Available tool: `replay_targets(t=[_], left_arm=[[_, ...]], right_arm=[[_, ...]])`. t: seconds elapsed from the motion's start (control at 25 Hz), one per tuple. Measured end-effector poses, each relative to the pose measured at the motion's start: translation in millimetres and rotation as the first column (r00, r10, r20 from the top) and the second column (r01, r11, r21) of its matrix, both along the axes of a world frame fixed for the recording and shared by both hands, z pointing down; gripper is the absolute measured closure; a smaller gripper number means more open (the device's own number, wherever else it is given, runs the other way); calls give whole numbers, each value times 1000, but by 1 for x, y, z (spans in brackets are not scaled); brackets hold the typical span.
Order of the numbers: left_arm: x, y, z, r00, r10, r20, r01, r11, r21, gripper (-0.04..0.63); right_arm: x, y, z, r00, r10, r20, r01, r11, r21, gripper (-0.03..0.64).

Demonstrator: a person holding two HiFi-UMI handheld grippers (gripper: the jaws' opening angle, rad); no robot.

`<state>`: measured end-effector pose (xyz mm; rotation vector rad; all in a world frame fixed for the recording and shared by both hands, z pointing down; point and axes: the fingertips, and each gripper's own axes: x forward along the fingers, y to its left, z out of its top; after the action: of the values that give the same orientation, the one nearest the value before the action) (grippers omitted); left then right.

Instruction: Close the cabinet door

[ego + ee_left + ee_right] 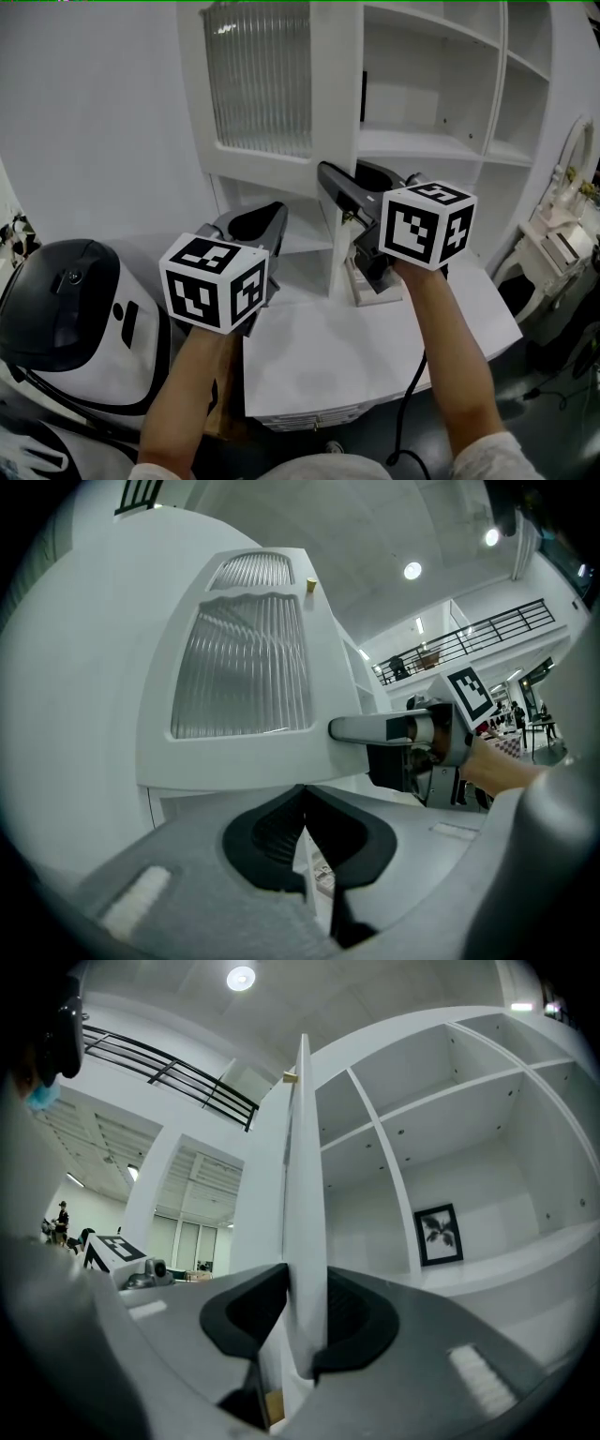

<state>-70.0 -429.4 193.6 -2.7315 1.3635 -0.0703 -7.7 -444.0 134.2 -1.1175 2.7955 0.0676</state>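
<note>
White shelf cabinet fills background. Head view: cabinet door stands open, closing unfinished. Left gripper view: left gripper jaws together, empty. Right gripper view: we find right gripper clamping door edge; swing remains.

White table — white cabinet upright on it, framed picture on one shelf
</note>
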Motion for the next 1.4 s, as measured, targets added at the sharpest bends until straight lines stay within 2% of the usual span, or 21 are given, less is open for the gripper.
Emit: replay_targets(t=[0.2,0.6,0.96,1.4], left_arm=[[8,-13,2,1000,-11,-2,11,1000,-3,597],[15,-33,5,1000,-31,0,31,1000,-2,597],[19,-55,10,999,-41,-3,41,999,-5,597],[27,-87,13,998,-55,-5,55,998,-11,597]], right_arm=[[9,-14,-1,1000,3,4,-3,1000,10,506],[28,-45,0,996,85,26,-85,996,30,463],[41,-70,0,990,138,7,-138,989,47,375],[49,-105,-2,991,133,32,-134,990,41,362]])
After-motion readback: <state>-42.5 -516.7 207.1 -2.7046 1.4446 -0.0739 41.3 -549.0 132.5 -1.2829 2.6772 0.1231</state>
